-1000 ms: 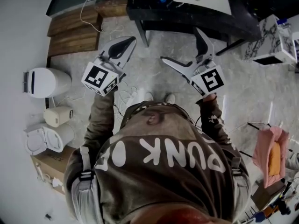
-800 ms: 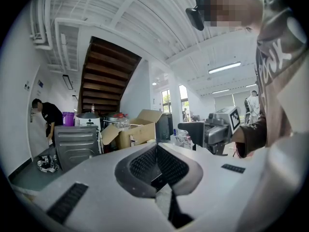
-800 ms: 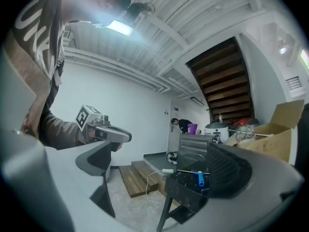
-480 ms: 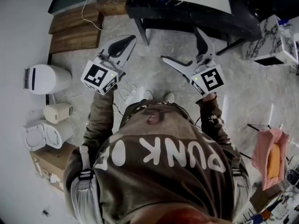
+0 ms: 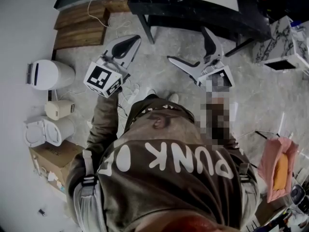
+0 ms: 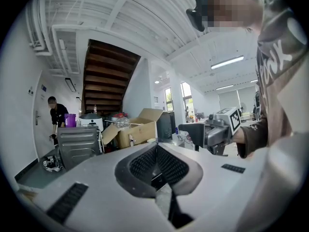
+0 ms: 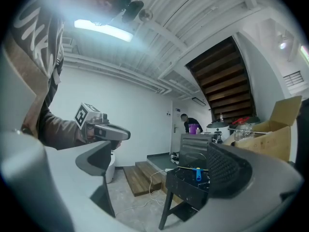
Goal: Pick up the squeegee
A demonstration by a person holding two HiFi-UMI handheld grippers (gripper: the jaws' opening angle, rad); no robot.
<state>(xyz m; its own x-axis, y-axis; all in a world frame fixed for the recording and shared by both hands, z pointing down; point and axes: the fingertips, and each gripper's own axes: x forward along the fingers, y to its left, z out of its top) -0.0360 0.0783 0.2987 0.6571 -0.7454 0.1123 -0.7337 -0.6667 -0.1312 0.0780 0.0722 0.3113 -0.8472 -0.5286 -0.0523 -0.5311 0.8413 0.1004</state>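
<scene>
indoors over grey floor [image 5: 159, 79], left gripper [image 5: 130, 40] jaws clenched, right gripper [image 5: 187, 45] jaws released.

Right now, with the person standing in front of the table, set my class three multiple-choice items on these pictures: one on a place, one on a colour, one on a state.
1. Where does the blue-handled tool lie?
A. On the table
B. On the wooden steps
C. On the floor

2. What colour is that table?
A. White
B. Black
C. Red

3. How do the jaws of the right gripper stand?
A. Shut on the tool
B. Shut, with nothing in them
C. Apart, with nothing between them

Answers:
1 A: the right gripper view shows the tool resting on the tabletop.
2 B: its top, side and legs are all black.
3 C: the right gripper view shows the two jaws wide apart, with only the room beyond showing between them.
</scene>
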